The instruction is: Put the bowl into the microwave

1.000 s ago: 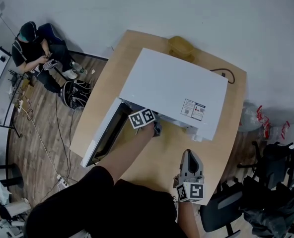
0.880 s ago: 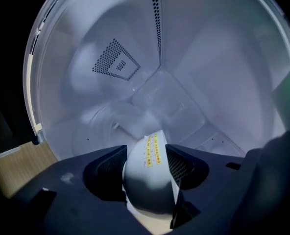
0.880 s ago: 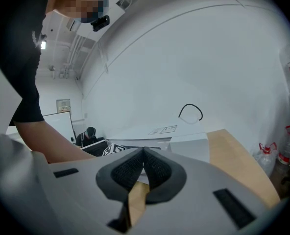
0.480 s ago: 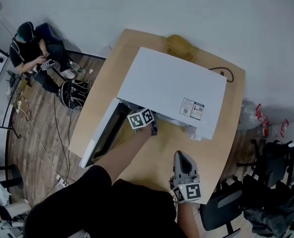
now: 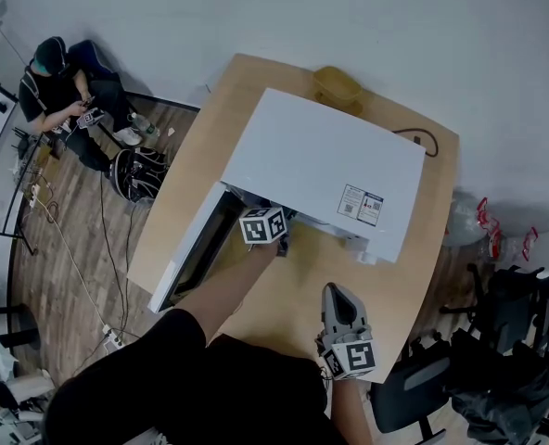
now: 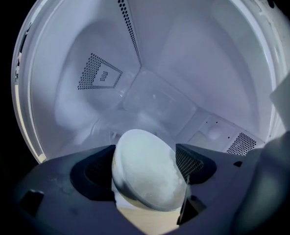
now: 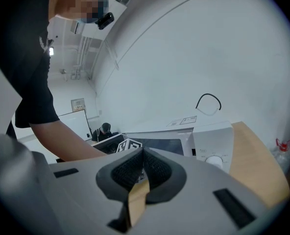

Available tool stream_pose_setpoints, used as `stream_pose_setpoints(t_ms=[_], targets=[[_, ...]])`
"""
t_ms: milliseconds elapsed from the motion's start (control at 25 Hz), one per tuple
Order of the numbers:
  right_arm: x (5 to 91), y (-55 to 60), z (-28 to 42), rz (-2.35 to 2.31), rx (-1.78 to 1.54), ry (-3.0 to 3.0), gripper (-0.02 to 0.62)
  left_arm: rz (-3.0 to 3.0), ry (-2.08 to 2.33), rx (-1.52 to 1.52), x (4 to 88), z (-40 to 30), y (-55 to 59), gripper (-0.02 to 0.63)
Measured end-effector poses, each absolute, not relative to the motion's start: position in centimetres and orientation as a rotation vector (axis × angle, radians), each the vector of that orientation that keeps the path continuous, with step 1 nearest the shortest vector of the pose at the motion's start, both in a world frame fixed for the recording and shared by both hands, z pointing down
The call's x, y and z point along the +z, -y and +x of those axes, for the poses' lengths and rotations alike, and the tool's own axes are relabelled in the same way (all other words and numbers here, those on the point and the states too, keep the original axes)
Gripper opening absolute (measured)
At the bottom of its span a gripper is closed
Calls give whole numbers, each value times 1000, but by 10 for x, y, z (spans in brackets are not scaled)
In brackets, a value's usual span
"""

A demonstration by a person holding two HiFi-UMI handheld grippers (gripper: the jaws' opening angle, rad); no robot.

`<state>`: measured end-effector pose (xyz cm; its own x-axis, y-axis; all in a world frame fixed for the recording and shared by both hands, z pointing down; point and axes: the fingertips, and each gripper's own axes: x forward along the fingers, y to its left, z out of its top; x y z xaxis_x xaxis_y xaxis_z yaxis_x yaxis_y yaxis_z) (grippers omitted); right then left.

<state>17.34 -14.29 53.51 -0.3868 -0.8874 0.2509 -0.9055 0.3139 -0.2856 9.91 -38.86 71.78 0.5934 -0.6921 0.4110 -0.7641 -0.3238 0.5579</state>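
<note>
A white microwave stands on the wooden table with its door swung open to the left. My left gripper reaches into the opening; only its marker cube shows from above. In the left gripper view a white bowl sits tilted between the jaws of the left gripper, inside the white cavity. Those jaws are opening, and a thin gap shows beside the right pad. My right gripper hovers over the table's front, shut and empty, with the right gripper's tips pointing towards the microwave front.
A yellowish container and a black cable lie behind the microwave. A person sits on the floor at far left beside a bag. A dark chair stands at the table's near right corner.
My right gripper has shifted a little left and nearer to me. The left gripper's marker cube has edged slightly back from the microwave opening.
</note>
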Motion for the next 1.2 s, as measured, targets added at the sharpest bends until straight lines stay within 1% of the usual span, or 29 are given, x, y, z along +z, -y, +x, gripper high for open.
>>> stream_pose_setpoints(t_ms=[320,600,840,1200], targets=[[540,135,177,1740,513,2413,60,2169,1162,194,718,93,384,370],[553,114,177,1763,535,2350,60,2164,1160,153,713,81,377,371],[547,111,176,1815,553,2333,60,2115,1185,138,713,70,353,371],[543,107,170,1877,579,2336,60,2261,1140,273,705,79,328,370]])
